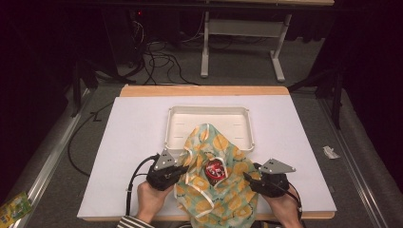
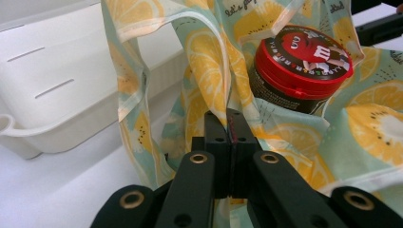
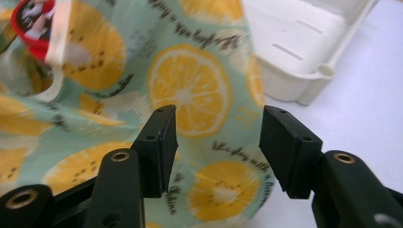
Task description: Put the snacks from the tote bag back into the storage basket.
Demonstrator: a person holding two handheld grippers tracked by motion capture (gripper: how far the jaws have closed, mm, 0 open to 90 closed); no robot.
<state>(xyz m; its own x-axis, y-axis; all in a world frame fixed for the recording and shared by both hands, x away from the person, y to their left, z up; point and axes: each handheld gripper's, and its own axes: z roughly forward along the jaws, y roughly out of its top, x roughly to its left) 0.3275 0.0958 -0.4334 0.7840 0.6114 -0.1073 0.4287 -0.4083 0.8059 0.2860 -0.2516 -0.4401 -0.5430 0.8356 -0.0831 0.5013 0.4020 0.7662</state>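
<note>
Left tongs (image 2: 228, 124) pinched closed; right tongs (image 3: 216, 142) spread apart, holding nothing.

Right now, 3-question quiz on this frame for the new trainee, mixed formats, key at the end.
1. True or false: the left gripper is shut on the lemon-print bag.
2. Multiple choice: the red-lidded jar sits
A. in the white tray
B. in the bag's opening
C. on the bare table
3. Short answer: how do the right gripper's jaws stand, and do they hold anything?

Key
1. True; its jaws pinch the fabric.
2. B; the white tray lies behind the bag.
3. Open, gripping nothing; the bag's cloth lies just beyond them.
</note>
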